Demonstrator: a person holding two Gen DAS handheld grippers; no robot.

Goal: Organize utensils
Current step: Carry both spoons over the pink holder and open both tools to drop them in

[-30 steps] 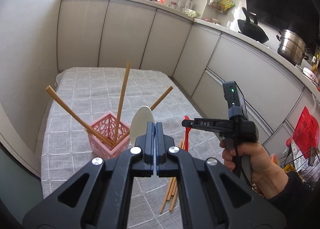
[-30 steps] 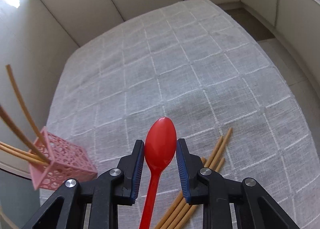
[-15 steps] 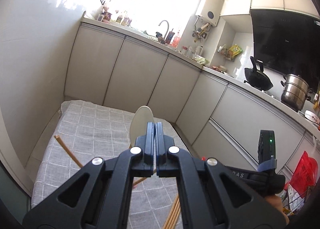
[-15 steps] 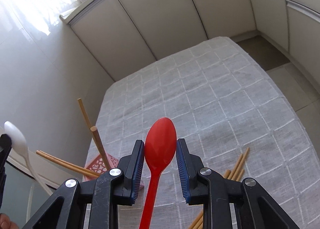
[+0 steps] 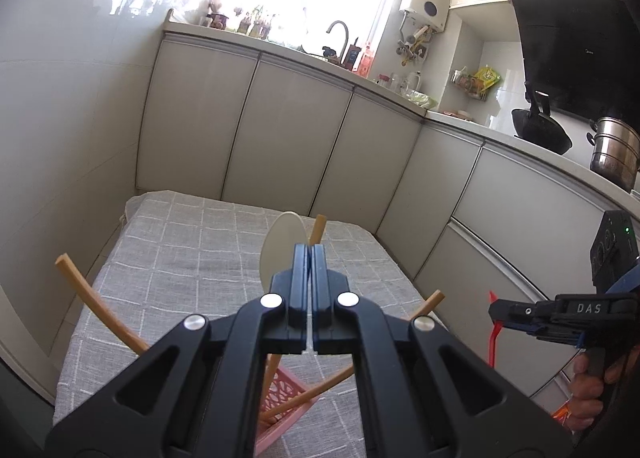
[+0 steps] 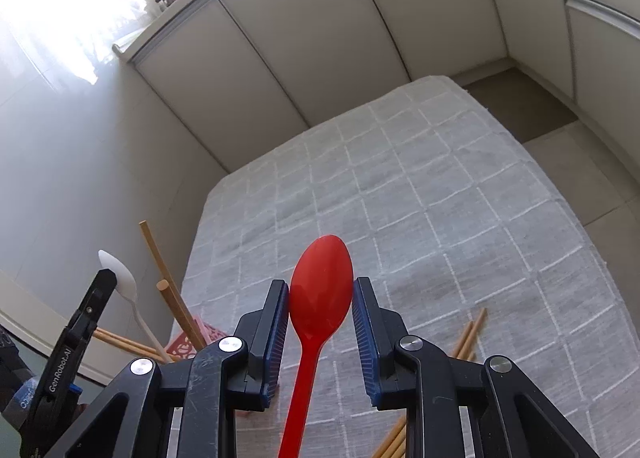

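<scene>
My left gripper point(image 5: 310, 254) is shut on a white spoon point(image 5: 282, 246), bowl up, held above the pink lattice holder point(image 5: 280, 414). Several wooden chopsticks point(image 5: 94, 304) lean out of that holder. In the right wrist view the white spoon point(image 6: 120, 278) hangs with its handle pointing down toward the holder point(image 6: 190, 338). My right gripper point(image 6: 320, 294) is shut on a red spoon point(image 6: 320, 290), bowl up, held above the table. It also shows at the right of the left wrist view point(image 5: 494, 308).
The table has a grey checked cloth point(image 6: 400, 185). Several loose chopsticks point(image 6: 468, 338) lie on it near the right gripper. Cabinet fronts point(image 5: 280, 129) stand behind the table, a wall point(image 5: 60, 137) on the left. A wok point(image 5: 540, 133) and pot point(image 5: 614, 153) sit on the counter.
Both grippers have risen and tilted up with their spoons. The left gripper has then come back down a little over the holder. The white spoon now shows beside the right gripper.
</scene>
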